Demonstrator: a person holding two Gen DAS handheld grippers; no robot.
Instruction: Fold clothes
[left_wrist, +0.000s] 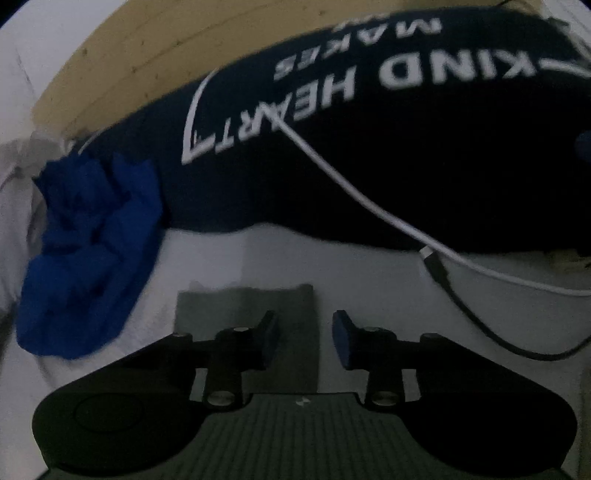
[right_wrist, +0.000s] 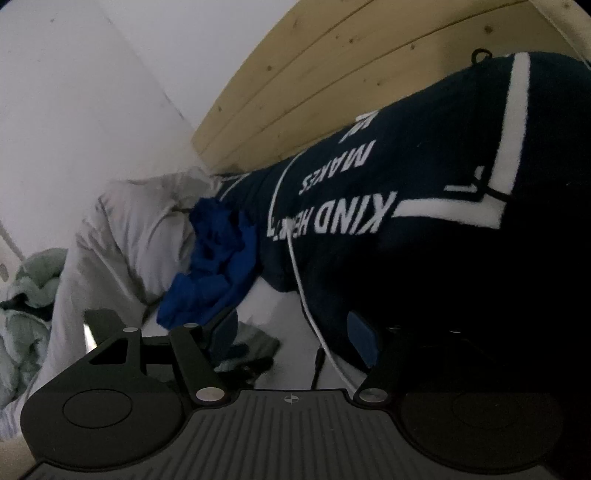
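A small grey folded cloth (left_wrist: 245, 317) lies flat on the white bedsheet (left_wrist: 332, 254), right in front of my left gripper (left_wrist: 304, 338), whose jaws stand open and empty just above it. A crumpled bright blue garment (left_wrist: 92, 251) lies to the left; it also shows in the right wrist view (right_wrist: 214, 269). My right gripper (right_wrist: 295, 332) is open and empty, low over the sheet, with the grey cloth (right_wrist: 255, 350) by its left finger.
A dark navy blanket with white lettering (left_wrist: 369, 129) (right_wrist: 424, 221) lies across the bed. A white cable (left_wrist: 369, 199) (right_wrist: 299, 277) and a black plug (left_wrist: 437, 271) trail over it. A pale grey garment (right_wrist: 122, 240), green cloth (right_wrist: 26, 295), wooden headboard (right_wrist: 332, 74).
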